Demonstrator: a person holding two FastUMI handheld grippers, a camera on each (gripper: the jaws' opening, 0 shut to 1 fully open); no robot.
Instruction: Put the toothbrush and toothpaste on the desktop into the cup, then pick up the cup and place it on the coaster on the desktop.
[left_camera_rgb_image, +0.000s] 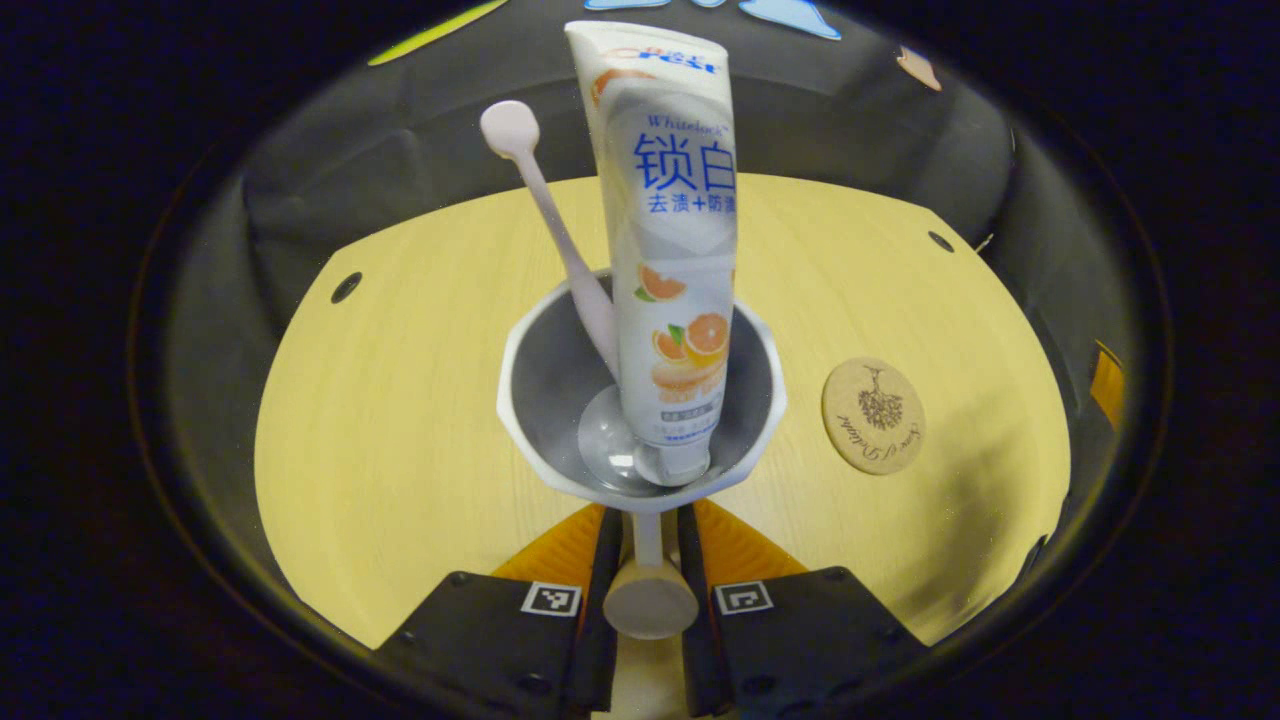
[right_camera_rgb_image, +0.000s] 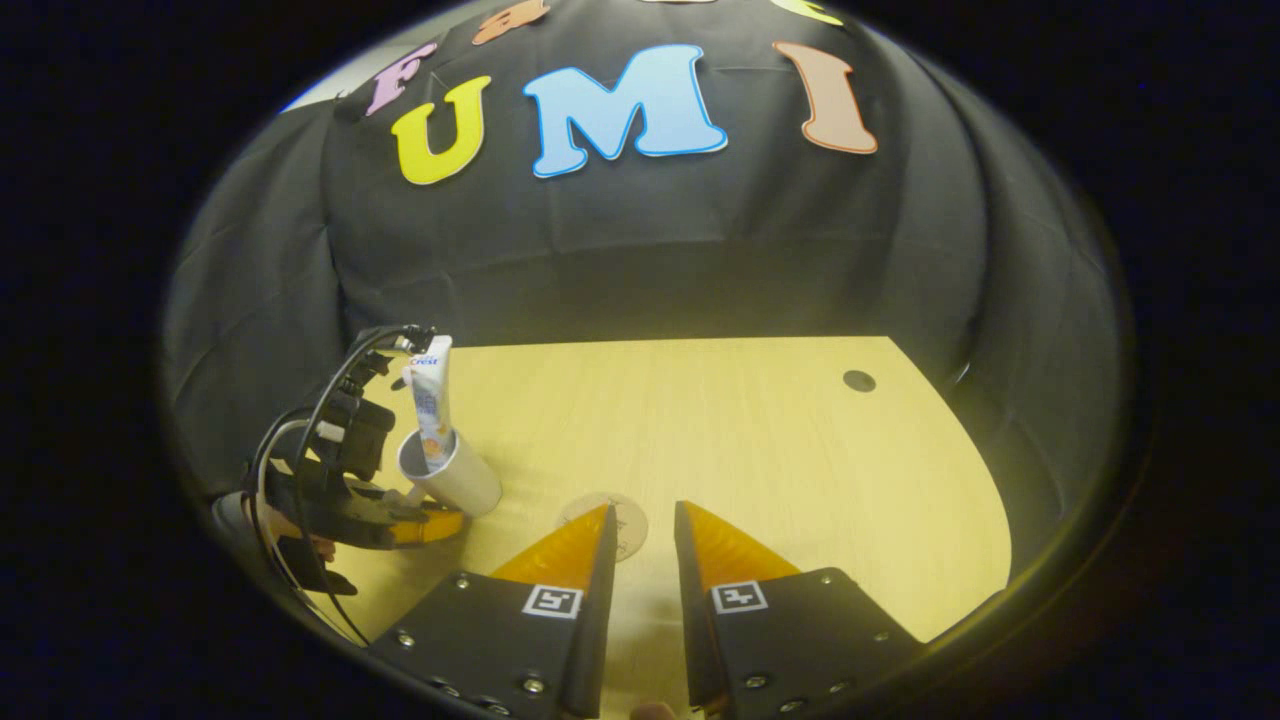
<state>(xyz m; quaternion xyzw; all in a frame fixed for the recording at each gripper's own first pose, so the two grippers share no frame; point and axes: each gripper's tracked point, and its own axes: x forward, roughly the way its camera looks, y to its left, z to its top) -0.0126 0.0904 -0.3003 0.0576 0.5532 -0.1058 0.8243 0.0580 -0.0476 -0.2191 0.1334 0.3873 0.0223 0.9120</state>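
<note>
A white cup (left_camera_rgb_image: 640, 400) sits right in front of my left gripper (left_camera_rgb_image: 650, 520), whose fingers are shut on the cup's handle (left_camera_rgb_image: 650, 598). Inside the cup stand a white toothpaste tube (left_camera_rgb_image: 672, 250) with orange fruit pictures and a pale toothbrush (left_camera_rgb_image: 545, 200), leaning left. To the cup's right, a round cork coaster (left_camera_rgb_image: 873, 415) lies flat on the table. In the right gripper view, the cup (right_camera_rgb_image: 455, 478) is tilted at far left in the other gripper (right_camera_rgb_image: 340, 500), with the tube (right_camera_rgb_image: 432, 400) sticking up. My right gripper (right_camera_rgb_image: 645, 525) is shut on nothing, and the coaster (right_camera_rgb_image: 625, 520) lies just past its tips.
The yellow wooden table (left_camera_rgb_image: 400, 420) has dark round holes near its far corners (left_camera_rgb_image: 346, 287) (right_camera_rgb_image: 858, 380). Black cloth walls close in the back and sides. A hand (right_camera_rgb_image: 300, 545) and cables are behind the other gripper at far left.
</note>
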